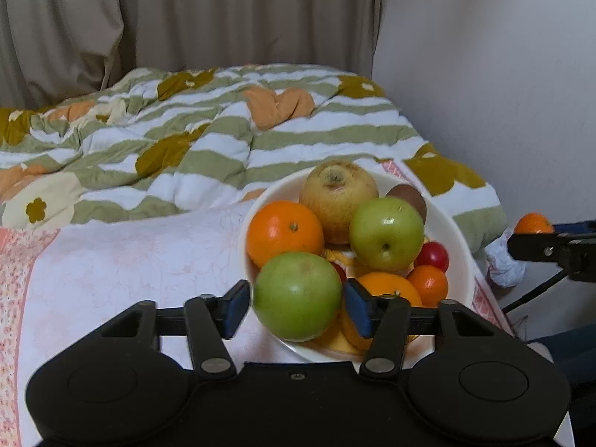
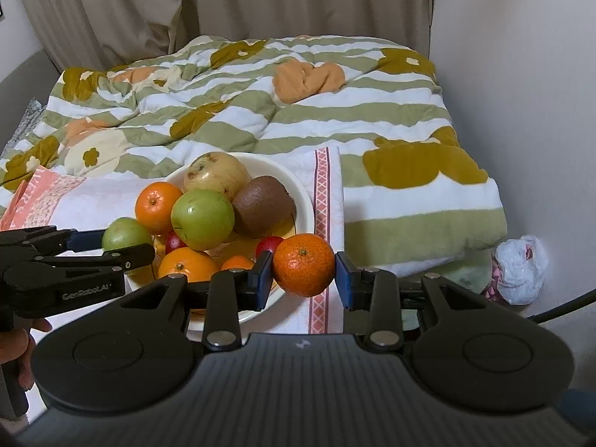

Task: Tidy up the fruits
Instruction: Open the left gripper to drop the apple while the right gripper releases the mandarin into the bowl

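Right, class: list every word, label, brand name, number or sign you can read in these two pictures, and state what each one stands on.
"GenRobot.AI": raised lettering on the side of the left gripper, seen in the right wrist view; the small letters are slightly soft.
A small logo mark on the right gripper body, near its top edge: a symbol, not readable as text.
Nothing readable on the fruit, the white bowl or the bedding.

right gripper (image 2: 303, 273): jaws clamp mandarin (image 2: 303, 265) | left gripper (image 2: 111, 247): grips green apple (image 2: 124, 237) | bowl (image 2: 303, 201) between
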The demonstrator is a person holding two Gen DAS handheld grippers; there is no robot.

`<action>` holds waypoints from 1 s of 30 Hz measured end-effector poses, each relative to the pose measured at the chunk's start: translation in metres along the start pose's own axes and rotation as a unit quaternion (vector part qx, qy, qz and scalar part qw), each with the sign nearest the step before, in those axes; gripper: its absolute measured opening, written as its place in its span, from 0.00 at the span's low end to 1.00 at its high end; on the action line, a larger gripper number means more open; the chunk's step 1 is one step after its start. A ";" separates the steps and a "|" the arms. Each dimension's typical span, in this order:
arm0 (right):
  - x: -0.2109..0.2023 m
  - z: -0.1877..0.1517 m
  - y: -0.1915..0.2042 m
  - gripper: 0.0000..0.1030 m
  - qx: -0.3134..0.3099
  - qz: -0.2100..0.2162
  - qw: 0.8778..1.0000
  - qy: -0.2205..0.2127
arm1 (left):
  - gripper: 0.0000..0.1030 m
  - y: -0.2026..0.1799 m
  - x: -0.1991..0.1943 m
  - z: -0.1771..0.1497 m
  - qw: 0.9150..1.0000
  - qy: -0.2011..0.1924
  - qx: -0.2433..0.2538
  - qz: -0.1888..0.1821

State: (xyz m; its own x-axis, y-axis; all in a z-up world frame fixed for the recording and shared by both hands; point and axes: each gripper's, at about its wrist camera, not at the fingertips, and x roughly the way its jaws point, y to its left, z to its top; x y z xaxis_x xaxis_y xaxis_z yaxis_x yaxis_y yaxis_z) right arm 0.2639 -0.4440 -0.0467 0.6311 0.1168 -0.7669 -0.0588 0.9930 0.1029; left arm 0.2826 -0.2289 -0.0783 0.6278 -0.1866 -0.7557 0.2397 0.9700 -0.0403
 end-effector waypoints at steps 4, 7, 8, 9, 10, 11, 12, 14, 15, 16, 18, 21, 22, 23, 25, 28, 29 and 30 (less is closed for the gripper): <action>-0.001 0.001 0.002 0.49 -0.003 -0.002 1.000 -0.001 | 0.93 0.000 -0.009 0.003 1.000 -0.013 0.000 0.012; -0.001 0.003 0.002 0.49 -0.004 0.003 1.000 -0.002 | 0.93 0.002 -0.016 0.003 1.000 -0.008 -0.003 0.008; -0.001 0.004 0.002 0.49 -0.006 0.004 1.000 -0.003 | 0.93 0.003 -0.020 0.002 1.000 -0.009 -0.004 0.009; -0.001 0.004 0.003 0.49 -0.009 0.006 1.000 -0.005 | 0.94 0.003 -0.025 0.001 1.000 -0.011 -0.004 0.009; -0.001 0.004 0.003 0.49 -0.012 0.009 1.000 -0.007 | 0.96 0.003 -0.029 0.000 1.000 -0.013 -0.004 0.009; -0.001 0.005 0.004 0.49 -0.016 0.013 1.000 -0.010 | 0.96 0.004 -0.033 -0.001 1.000 -0.016 -0.005 0.008; -0.001 0.005 0.004 0.50 -0.020 0.017 1.000 -0.011 | 0.97 0.005 -0.038 -0.002 1.000 -0.020 -0.007 0.009; 0.000 0.007 0.006 0.50 -0.032 0.021 0.999 -0.016 | 0.97 0.007 -0.045 -0.003 1.000 -0.023 -0.012 0.016; 0.001 0.008 0.008 0.50 -0.042 0.021 0.999 -0.017 | 0.97 0.008 -0.049 -0.004 0.999 -0.024 -0.015 0.021; 0.003 0.009 0.010 0.50 -0.051 0.019 0.998 -0.018 | 0.97 0.009 -0.053 -0.004 0.999 -0.025 -0.017 0.027; 0.006 0.011 0.013 0.50 -0.068 0.019 0.997 -0.020 | 0.97 0.011 -0.060 -0.006 0.999 -0.030 -0.019 0.037; 0.016 0.012 0.017 0.50 -0.100 0.029 0.994 -0.021 | 0.97 0.013 -0.071 -0.010 0.998 -0.038 -0.025 0.048; 0.020 0.011 0.020 0.50 -0.112 0.033 0.993 -0.022 | 0.97 0.014 -0.074 -0.011 0.998 -0.039 -0.027 0.052; 0.024 0.011 0.022 0.50 -0.123 0.038 0.991 -0.024 | 0.97 0.015 -0.077 -0.013 0.997 -0.040 -0.029 0.057; 0.033 0.008 0.025 0.50 -0.143 0.047 0.988 -0.026 | 0.97 0.017 -0.081 -0.018 0.996 -0.040 -0.033 0.066; 0.046 0.004 0.028 0.50 -0.158 0.063 0.985 -0.030 | 0.97 0.019 -0.085 -0.025 0.996 -0.039 -0.042 0.075; 0.050 0.002 0.028 0.50 -0.162 0.069 0.984 -0.030 | 0.97 0.020 -0.086 -0.028 0.995 -0.038 -0.045 0.078; 0.054 0.001 0.029 0.50 -0.166 0.073 0.983 -0.030 | 0.97 0.021 -0.087 -0.030 0.995 -0.036 -0.050 0.081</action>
State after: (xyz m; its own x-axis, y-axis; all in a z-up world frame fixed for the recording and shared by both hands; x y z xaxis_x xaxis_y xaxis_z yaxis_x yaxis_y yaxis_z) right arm 0.2971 -0.4093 -0.0845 0.6412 0.2677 -0.7192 -0.3960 0.9182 -0.0113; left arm 0.2107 -0.1878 -0.0326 0.7042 -0.0328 -0.7092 0.0584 0.9982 0.0119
